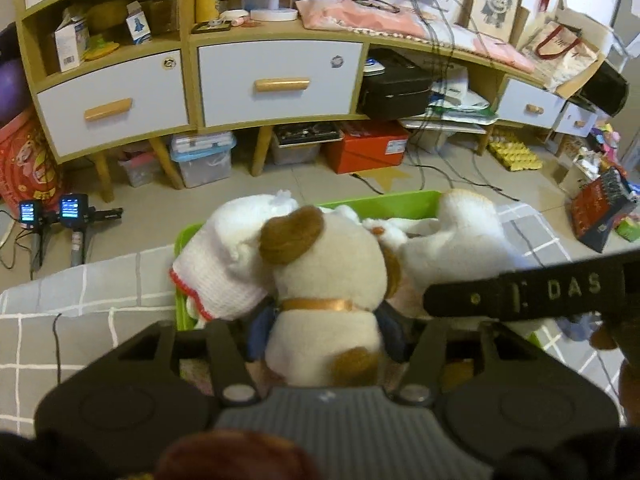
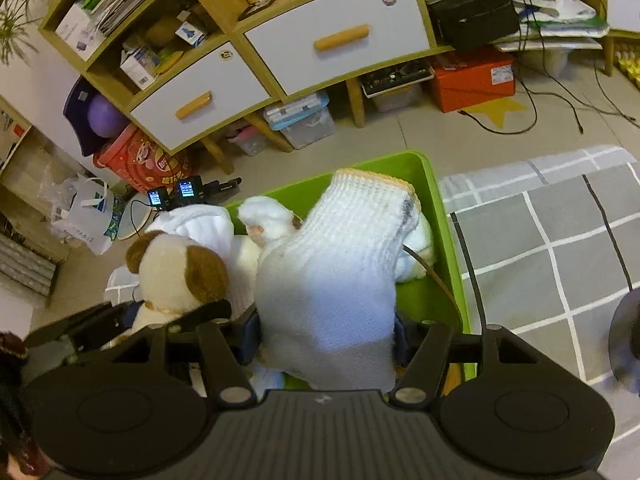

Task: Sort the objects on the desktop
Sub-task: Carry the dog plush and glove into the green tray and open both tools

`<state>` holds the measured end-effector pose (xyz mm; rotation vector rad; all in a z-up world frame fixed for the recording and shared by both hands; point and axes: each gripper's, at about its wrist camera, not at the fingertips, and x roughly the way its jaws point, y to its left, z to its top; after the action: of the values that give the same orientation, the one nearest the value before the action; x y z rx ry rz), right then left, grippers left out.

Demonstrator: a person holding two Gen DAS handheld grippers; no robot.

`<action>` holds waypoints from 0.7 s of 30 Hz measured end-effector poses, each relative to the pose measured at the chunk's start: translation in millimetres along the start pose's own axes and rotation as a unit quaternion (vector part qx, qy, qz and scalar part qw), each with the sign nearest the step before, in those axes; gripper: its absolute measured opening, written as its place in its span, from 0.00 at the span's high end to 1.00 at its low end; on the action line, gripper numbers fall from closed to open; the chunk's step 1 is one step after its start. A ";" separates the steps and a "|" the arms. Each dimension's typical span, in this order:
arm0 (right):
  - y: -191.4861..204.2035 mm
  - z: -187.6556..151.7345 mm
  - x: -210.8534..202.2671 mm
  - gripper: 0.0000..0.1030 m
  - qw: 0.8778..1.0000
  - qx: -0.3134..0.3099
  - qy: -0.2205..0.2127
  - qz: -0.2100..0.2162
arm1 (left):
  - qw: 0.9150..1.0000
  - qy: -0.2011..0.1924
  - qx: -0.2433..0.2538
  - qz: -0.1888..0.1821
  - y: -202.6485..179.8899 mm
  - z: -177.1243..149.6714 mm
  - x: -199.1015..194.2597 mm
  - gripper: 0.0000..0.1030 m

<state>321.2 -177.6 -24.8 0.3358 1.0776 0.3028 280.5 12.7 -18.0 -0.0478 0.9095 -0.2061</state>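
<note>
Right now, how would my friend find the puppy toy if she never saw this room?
Look for the bright green bin sitting on the grey checked cloth. At its near left edge, the left hand-held gripper squeezes a cream plush dog. Unlike the plain white knitted glove and the white toys beside it, it has brown ears and a gold ribbon collar.

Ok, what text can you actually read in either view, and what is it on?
"DAS" on the black right claw arm crossing the left wrist view.
Too small or blurred to read: the two lit screens on the floor, the orange box label, the red bag, the red book, the cartons on the shelf, and the drawer stickers.
Nothing legible on the plush dog or glove.
</note>
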 end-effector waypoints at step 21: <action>27.5 -22.1 -74.3 0.21 0.999 -0.023 -0.014 -0.020 | 1.000 -0.001 0.006 -0.012 -33.2 -30.6 -59.5 0.13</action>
<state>266.5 -179.6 36.7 0.2758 1.0475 0.2871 215.7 -6.6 13.8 -0.0469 0.9064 -0.2337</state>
